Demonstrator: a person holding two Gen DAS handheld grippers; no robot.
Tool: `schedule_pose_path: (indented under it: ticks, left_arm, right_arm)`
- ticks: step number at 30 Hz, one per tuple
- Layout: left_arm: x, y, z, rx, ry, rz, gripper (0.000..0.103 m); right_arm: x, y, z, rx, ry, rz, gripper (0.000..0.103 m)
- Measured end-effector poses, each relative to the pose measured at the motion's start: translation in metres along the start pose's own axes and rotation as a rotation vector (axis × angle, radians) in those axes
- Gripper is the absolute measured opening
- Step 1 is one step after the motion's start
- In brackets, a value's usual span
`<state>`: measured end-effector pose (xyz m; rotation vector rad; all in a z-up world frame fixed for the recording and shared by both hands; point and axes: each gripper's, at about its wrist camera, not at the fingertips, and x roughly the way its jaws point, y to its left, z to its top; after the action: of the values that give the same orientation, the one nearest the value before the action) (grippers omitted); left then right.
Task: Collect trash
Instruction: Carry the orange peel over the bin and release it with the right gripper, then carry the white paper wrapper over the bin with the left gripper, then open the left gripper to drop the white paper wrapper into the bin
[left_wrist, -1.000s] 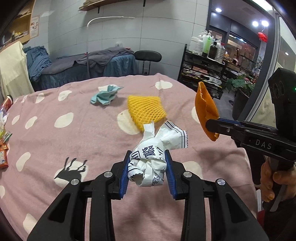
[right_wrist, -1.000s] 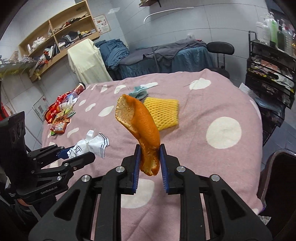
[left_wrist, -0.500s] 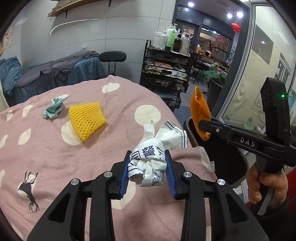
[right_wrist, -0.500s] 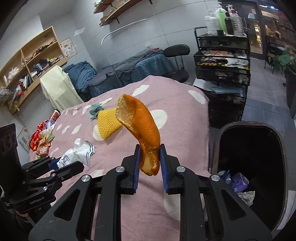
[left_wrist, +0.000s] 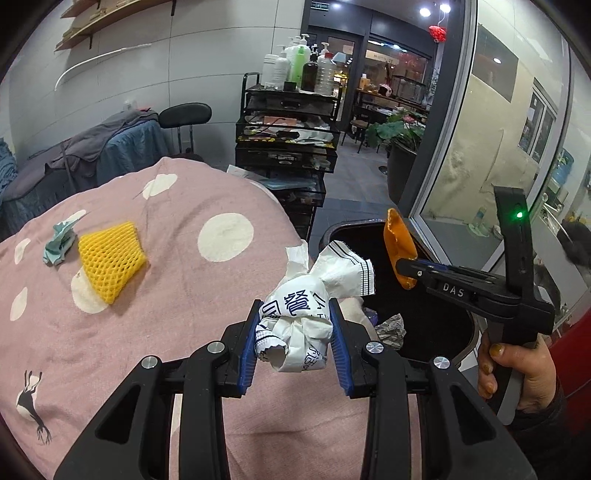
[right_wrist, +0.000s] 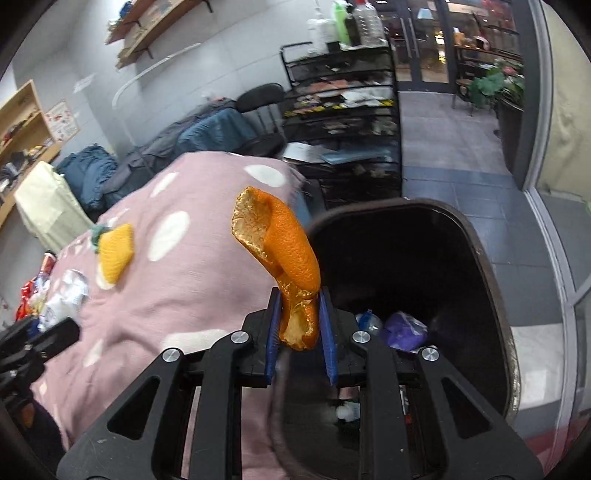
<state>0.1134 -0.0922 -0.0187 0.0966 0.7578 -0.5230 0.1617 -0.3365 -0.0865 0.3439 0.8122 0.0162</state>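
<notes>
While both hands are loaded, nothing they carry has gone in yet, so I'd call this about the halfway mark. The right tool (right_wrist: 298, 325) is clenched on a curl of orange peel (right_wrist: 284, 254), and it hangs right over the mouth of the black trash bin (right_wrist: 491, 273); seen from the left wrist, the peel sits at about three o'clock, above the bin's rim. The left tool (left_wrist: 293, 339) is grasping a crumpled white wrapper (left_wrist: 306, 314) with dark print, held over the edge of the pink spotted surface (left_wrist: 177, 295), the bin just beyond it at two o'clock. A few scraps already lie in the bottom of the bin, among them something purple. Left on the surface, up at ten o'clock from the left tool, are a yellow foam net (left_wrist: 109, 258) and, just beside it, a small teal crumpled scrap (left_wrist: 59, 240). More bright packets (right_wrist: 31, 291) lie at the far edge in the right wrist view. So two drops, then at least one more trip.
</notes>
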Motion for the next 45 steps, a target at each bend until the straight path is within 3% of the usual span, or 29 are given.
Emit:
schedule_pose_path:
  ticks: [7,10,11,12,14,21,31,45]
  left_arm:
    - [0.013,-0.016,0.004,0.025,0.019,-0.018,0.035]
    - [0.018,-0.02,0.006,0.034,0.025,-0.022,0.035]
    - [0.019,-0.022,0.007,0.036,0.027,-0.023,0.035]
    - [0.021,-0.023,0.007,0.039,0.031,-0.025,0.035]
    - [0.024,-0.025,0.008,0.041,0.038,-0.029,0.035]
    - [0.033,-0.036,0.016,0.059,0.054,-0.062,0.035]
    - [0.056,-0.073,0.029,0.132,0.096,-0.125,0.035]
    - [0.1,-0.108,0.032,0.234,0.178,-0.112,0.038]
  right_arm:
    - [0.023,-0.024,-0.012,0.053,0.068,-0.028,0.022]
    - [0.027,-0.027,-0.017,0.057,0.076,-0.041,0.029]
    - [0.027,-0.027,-0.018,0.058,0.074,-0.041,0.04]
    - [0.025,-0.029,-0.019,0.062,0.063,-0.038,0.058]
    - [0.023,-0.03,-0.022,0.062,0.049,-0.036,0.072]
    - [0.004,-0.039,-0.02,0.103,-0.036,-0.036,0.078]
    - [-0.037,-0.06,-0.01,0.176,-0.192,-0.142,0.086]
    - [-0.061,-0.094,-0.009,0.248,-0.243,-0.245,0.088]
